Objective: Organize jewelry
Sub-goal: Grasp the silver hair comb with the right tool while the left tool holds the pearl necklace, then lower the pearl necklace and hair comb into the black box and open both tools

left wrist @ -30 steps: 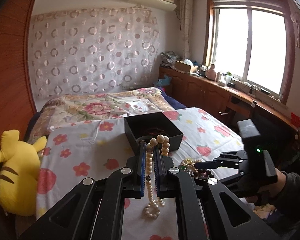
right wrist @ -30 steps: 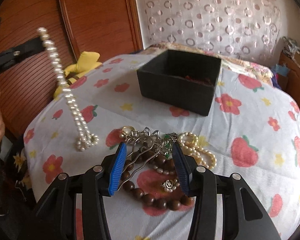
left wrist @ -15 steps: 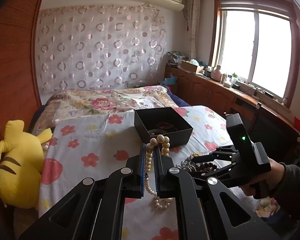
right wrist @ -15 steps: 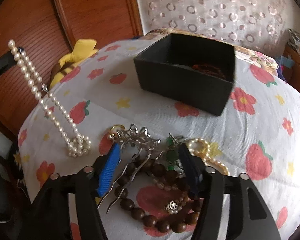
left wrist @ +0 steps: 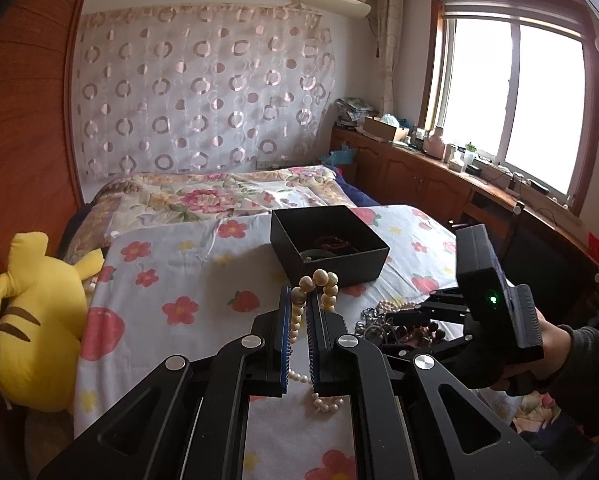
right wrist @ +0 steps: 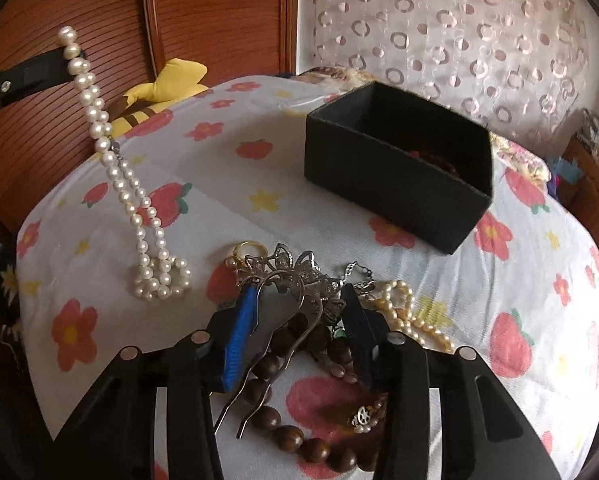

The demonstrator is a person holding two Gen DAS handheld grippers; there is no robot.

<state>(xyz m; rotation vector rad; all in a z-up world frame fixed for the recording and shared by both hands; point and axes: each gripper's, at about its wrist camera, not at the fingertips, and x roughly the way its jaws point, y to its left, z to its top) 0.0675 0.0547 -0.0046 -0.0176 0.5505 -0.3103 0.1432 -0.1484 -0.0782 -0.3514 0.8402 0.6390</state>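
Observation:
My left gripper (left wrist: 298, 300) is shut on a white pearl necklace (left wrist: 297, 318); it hangs down with its lower end coiled on the bedsheet (right wrist: 161, 280). A black open box (left wrist: 327, 240) with some jewelry inside sits on the bed ahead; it also shows in the right wrist view (right wrist: 395, 168). My right gripper (right wrist: 297, 300) is open, low over a jewelry pile, its jaws on either side of a silver hair fork (right wrist: 287, 304). Brown wooden beads (right wrist: 299, 432) and a cream pearl strand (right wrist: 411, 320) lie in the pile.
A yellow plush toy (left wrist: 35, 320) lies at the bed's left edge. A wooden wardrobe (right wrist: 99, 40) stands to the left. Wooden cabinets (left wrist: 439, 184) under a window run along the right wall. The bedsheet (left wrist: 179, 280) has a flower and strawberry print.
My left gripper has lifted the pearl necklace higher and turned slightly. My right gripper has dropped closer onto the pile, jaws now straddling the silver hair fork.

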